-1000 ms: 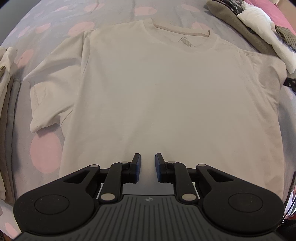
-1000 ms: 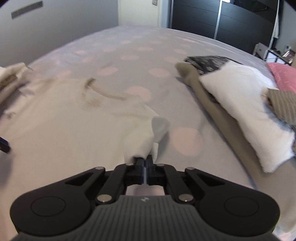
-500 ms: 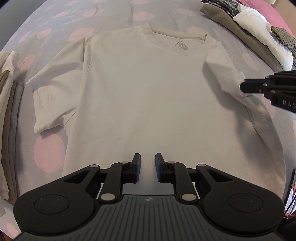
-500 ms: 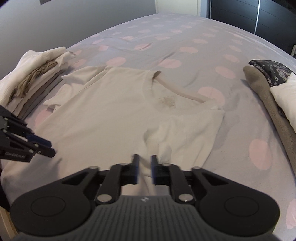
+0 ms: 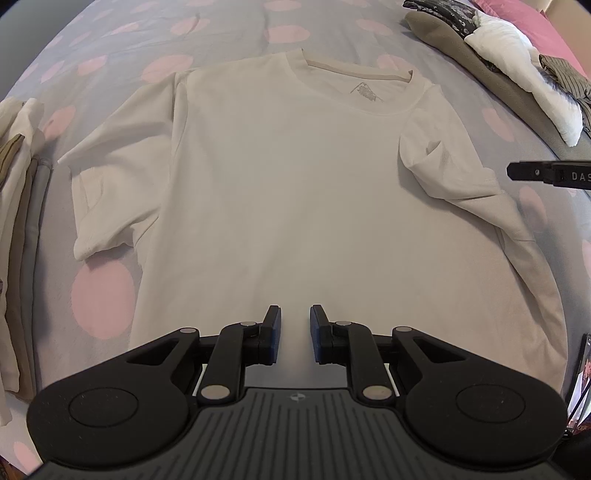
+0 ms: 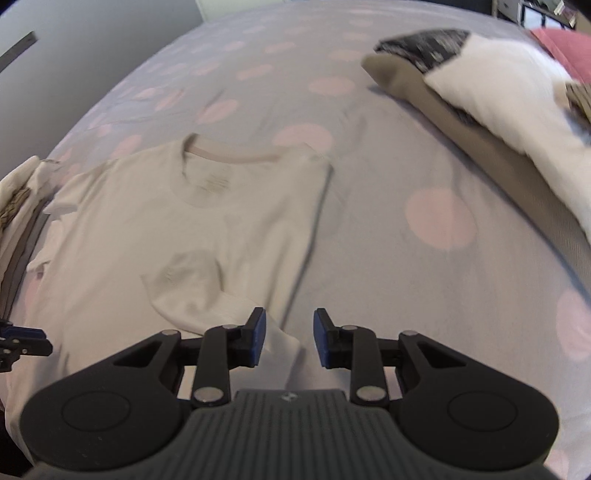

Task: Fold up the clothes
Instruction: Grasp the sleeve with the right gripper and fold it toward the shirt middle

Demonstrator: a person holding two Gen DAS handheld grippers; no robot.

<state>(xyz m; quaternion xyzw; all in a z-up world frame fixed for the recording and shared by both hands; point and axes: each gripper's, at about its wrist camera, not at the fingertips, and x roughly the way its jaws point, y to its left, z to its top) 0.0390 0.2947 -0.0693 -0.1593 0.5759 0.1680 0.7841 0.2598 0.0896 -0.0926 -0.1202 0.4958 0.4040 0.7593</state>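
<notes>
Bed [image 5: 229,33], grey cover with pink dots. Cream T-shirt [image 5: 288,192] flat ahead of fingers; folded stack [image 5: 18,229] far left; clothes heap [image 5: 517,62] far right.

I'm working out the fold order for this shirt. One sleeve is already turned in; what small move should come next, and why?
Probably bring the left hand-held gripper to the flat short sleeve of the cream cotton T-shirt and fold it inward. The other sleeve already lies on the body, and the right hand-held gripper is opening, gripping nothing.
</notes>
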